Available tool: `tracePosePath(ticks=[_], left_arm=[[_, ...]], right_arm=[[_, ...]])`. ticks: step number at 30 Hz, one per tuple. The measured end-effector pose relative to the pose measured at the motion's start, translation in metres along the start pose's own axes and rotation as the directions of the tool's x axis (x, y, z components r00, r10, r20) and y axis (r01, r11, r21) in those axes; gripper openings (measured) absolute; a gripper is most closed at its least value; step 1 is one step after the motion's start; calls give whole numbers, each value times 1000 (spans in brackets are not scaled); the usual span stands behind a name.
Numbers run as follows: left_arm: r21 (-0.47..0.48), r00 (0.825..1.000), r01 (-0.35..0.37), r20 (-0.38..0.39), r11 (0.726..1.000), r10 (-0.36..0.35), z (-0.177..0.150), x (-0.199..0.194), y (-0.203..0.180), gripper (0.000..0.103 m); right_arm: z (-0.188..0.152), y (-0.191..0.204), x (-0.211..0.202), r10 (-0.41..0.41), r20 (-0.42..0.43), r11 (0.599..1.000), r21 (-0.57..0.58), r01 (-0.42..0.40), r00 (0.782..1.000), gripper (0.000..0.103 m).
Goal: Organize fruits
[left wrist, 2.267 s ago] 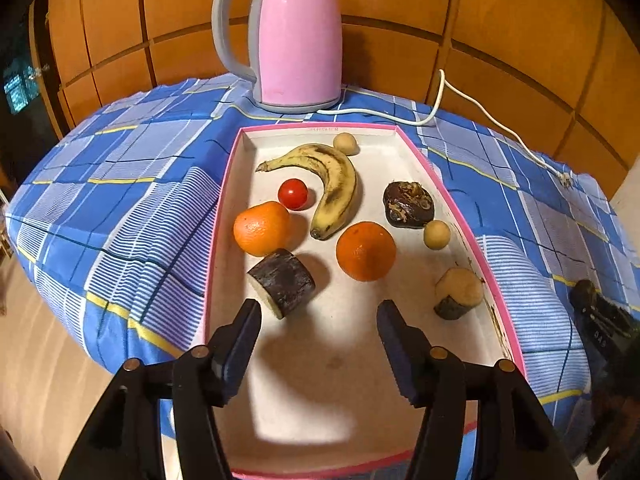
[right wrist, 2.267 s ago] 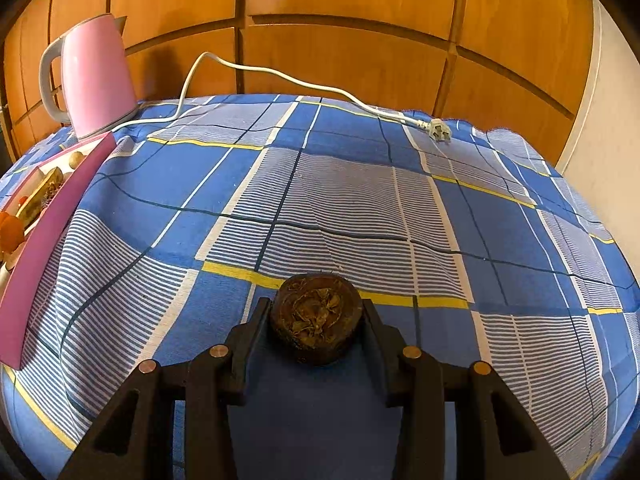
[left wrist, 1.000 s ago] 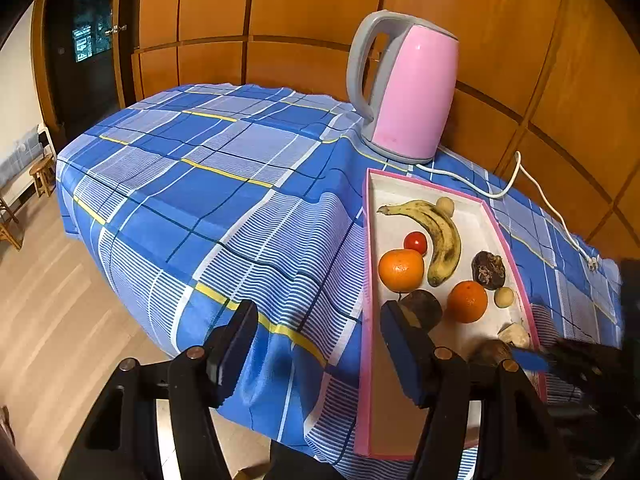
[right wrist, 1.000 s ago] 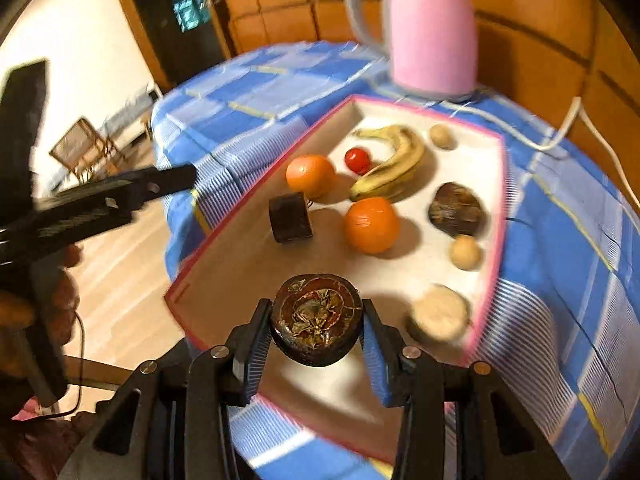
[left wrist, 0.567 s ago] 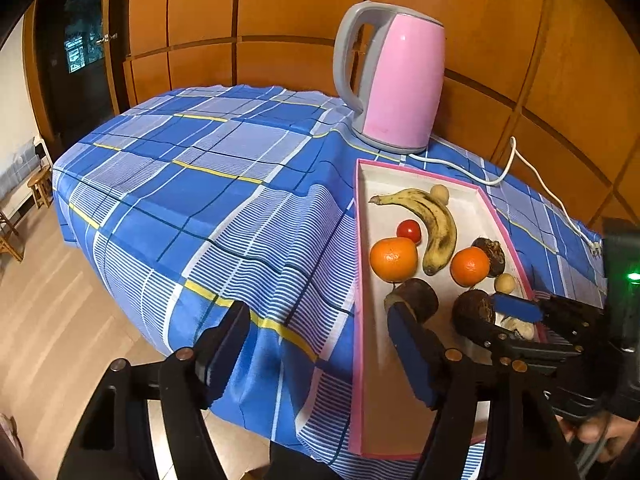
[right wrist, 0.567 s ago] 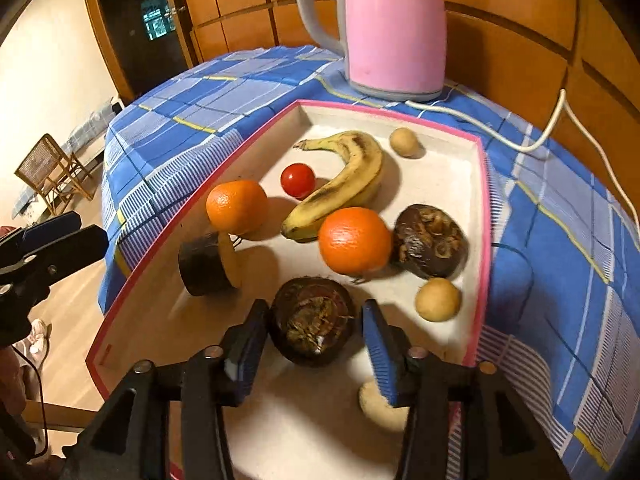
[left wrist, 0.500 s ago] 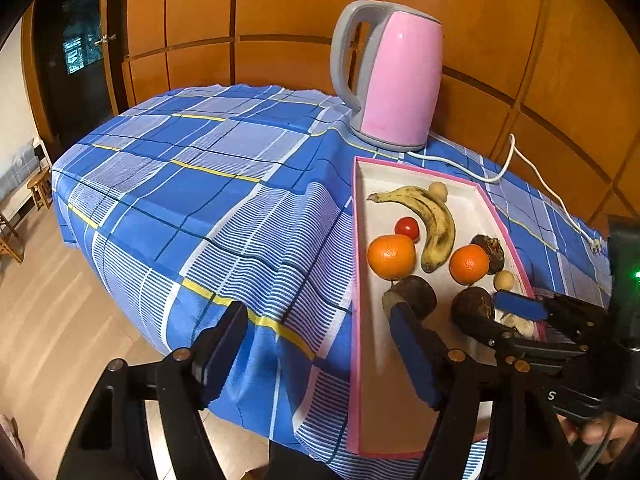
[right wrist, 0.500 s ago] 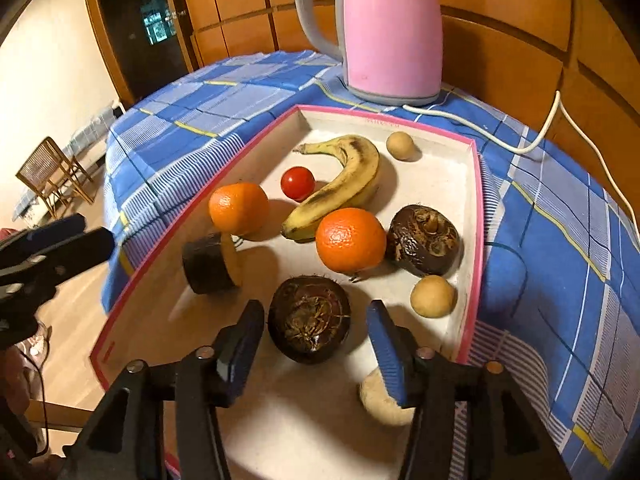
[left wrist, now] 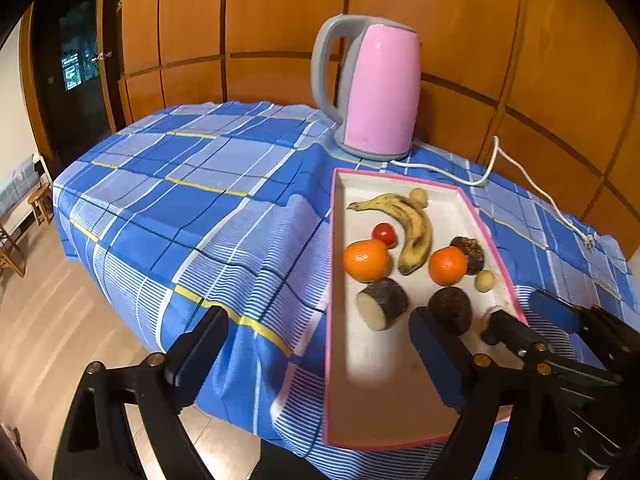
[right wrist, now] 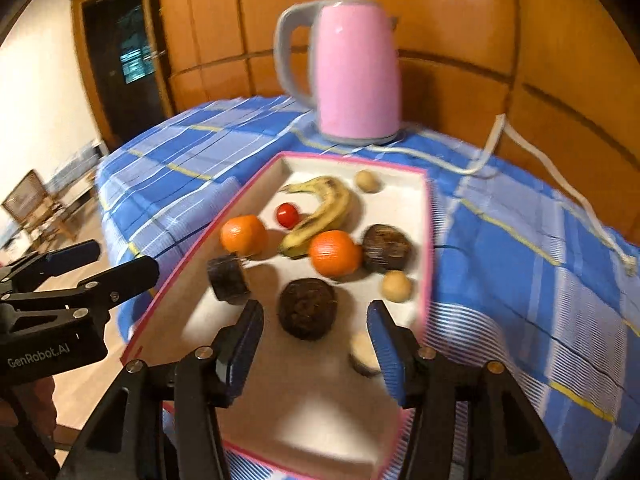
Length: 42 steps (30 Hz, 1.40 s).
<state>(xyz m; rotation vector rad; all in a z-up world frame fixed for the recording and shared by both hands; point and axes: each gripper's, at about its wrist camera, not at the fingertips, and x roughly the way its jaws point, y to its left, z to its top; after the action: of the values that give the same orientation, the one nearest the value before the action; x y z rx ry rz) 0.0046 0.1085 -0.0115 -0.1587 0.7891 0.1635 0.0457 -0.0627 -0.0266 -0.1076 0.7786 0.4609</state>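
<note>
A pink-rimmed white tray [left wrist: 340, 412] [right wrist: 168, 300] lies on the blue checked tablecloth. It holds a banana [left wrist: 414, 226] [right wrist: 324, 208], two oranges [left wrist: 366, 260] [right wrist: 334, 254], a cherry tomato [left wrist: 384, 234], a cut dark root piece [left wrist: 382, 308] [right wrist: 228, 278] and two dark round fruits. The nearer dark fruit [right wrist: 306, 308] [left wrist: 450, 310] rests on the tray floor. My right gripper [right wrist: 316, 344] is open just behind it, apart from it. My left gripper [left wrist: 316, 356] is open and empty over the table's front left edge.
A pink kettle [left wrist: 376, 88] [right wrist: 352, 68] stands behind the tray, its white cord [left wrist: 532, 188] trailing right. Two small tan balls [right wrist: 396, 286] and a pale cut piece [right wrist: 364, 350] also lie in the tray. The table edge drops to a wooden floor at left.
My right gripper carried the dark fruit to the tray, set it down, opened and pulled back. My left gripper swung left off the tray.
</note>
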Motion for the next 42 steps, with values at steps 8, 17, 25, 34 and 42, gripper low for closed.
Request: tracePosePath(ticks=[8, 17, 25, 34, 42], left_arm=[[43, 999, 37, 23, 998, -38, -10, -16, -29, 103], [88, 999, -40, 34, 995, 37, -21, -21, -42, 103], [38, 998, -17, 56, 999, 15, -18, -27, -31, 103], [33, 997, -4, 73, 999, 2, -17, -30, -30, 103], [50, 998, -2, 67, 999, -2, -20, -28, -34, 103]], right_arm=[[-22, -20, -36, -208, 58, 971, 133, 199, 976, 55], [-32, -37, -48, -277, 55, 942, 212, 259, 959, 55], [-33, -27, -51, -270, 68, 948, 192, 253, 961, 55], [-31, -21, -52, -274, 77, 950, 179, 257, 959, 55], [-33, -22, -52, -275, 80, 948, 187, 256, 958, 55]])
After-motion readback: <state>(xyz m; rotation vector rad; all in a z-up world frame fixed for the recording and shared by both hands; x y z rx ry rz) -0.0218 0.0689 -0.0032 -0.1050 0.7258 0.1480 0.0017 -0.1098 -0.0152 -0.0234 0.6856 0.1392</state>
